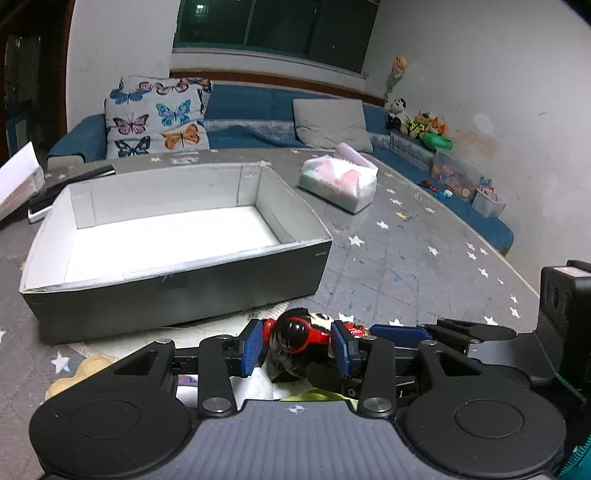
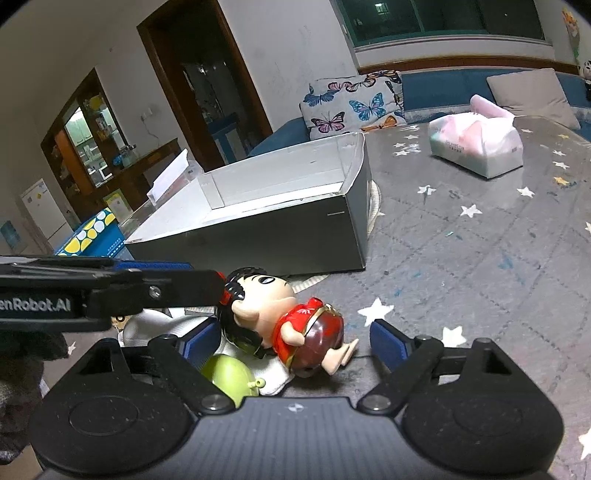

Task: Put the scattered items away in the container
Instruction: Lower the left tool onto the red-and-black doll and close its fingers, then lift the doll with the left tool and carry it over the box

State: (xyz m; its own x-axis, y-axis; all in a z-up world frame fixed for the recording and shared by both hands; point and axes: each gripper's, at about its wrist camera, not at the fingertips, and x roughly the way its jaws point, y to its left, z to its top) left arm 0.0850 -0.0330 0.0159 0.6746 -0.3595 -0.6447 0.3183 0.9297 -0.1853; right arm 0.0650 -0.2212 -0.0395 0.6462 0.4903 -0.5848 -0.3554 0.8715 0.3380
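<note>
A living room in a home, seen at night

A blue sofa (image 1: 251,110) is set along the walls, with a butterfly-print cushion (image 1: 157,118) and a grey cushion (image 1: 330,123) laid on it, under a dark window (image 1: 273,29). Stuffed toys (image 1: 417,120) are lined up on the sofa's far end beside clear bins of small toys (image 1: 452,175). A star-patterned grey table cover (image 1: 424,251) is spread in front, a pack of tissues (image 1: 338,182) resting on it. A wooden glass-fronted cabinet (image 2: 86,136) and a doorway (image 2: 207,85) are seen at the side.
</note>
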